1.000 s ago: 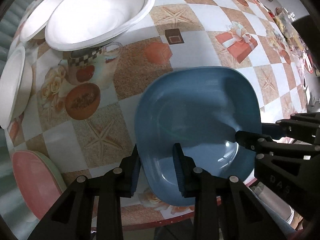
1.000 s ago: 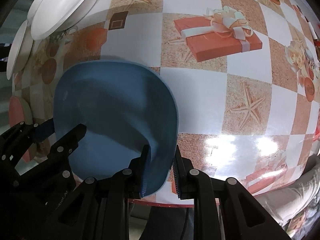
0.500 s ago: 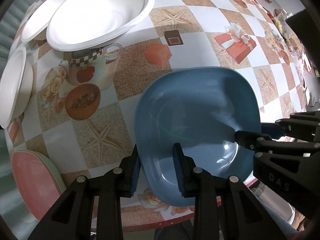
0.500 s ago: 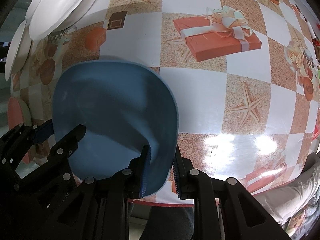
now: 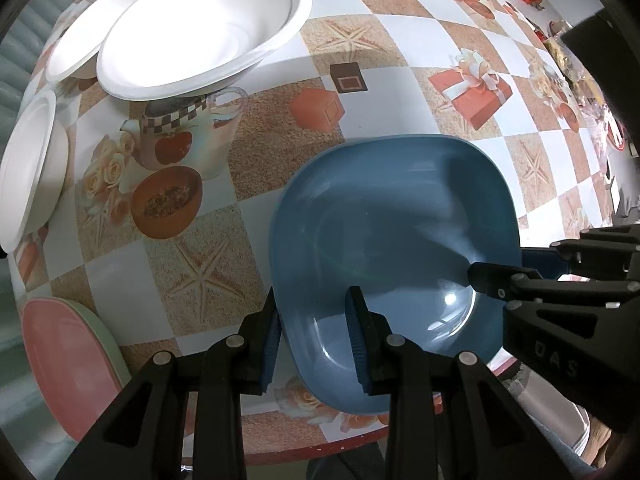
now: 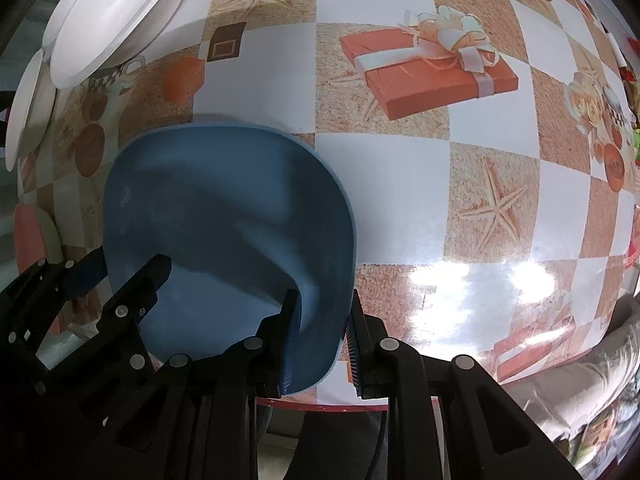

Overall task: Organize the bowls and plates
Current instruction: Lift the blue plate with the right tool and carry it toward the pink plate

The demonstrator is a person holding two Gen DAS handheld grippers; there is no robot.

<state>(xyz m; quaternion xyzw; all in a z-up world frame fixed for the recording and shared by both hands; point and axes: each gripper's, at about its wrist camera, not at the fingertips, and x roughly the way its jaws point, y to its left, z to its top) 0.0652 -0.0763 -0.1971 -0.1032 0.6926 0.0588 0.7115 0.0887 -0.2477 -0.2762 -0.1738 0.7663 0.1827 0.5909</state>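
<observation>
1. While you hold both tongs over it, the glossy checkered tablecloth (image 5: 400,44) printed with starfish, gift boxes and teapots stretches ahead of both tongs, its red-trimmed near edge just under their fingers.
2. Your blue rounded-square plastic plate (image 5: 392,240) lies directly ahead of both tongs at that near edge, its near corner seeming to reach past the edge; from the right wrist view it (image 6: 224,224) sits ahead and to the left.
3. Far ahead and to the left of your left tongs, a large round white foam plate (image 5: 200,28) overlaps a second white foam plate (image 5: 100,20) behind it.
4. Beside your left tongs, low on the left, a pink plate (image 5: 64,360) rests on a pale green one (image 5: 108,344).
5. Further left and ahead, a white foam bowl (image 5: 28,168) sits at the view's margin.
6. Your left gripper (image 5: 312,328) straddles the blue plate's near-left rim, one finger outside and one inside; whether the pads press the rim, you cannot tell from these views.
7. Your right gripper (image 6: 320,332) straddles the near-right rim the same way, pads close on either side of the wall, contact equally unclear.
</observation>
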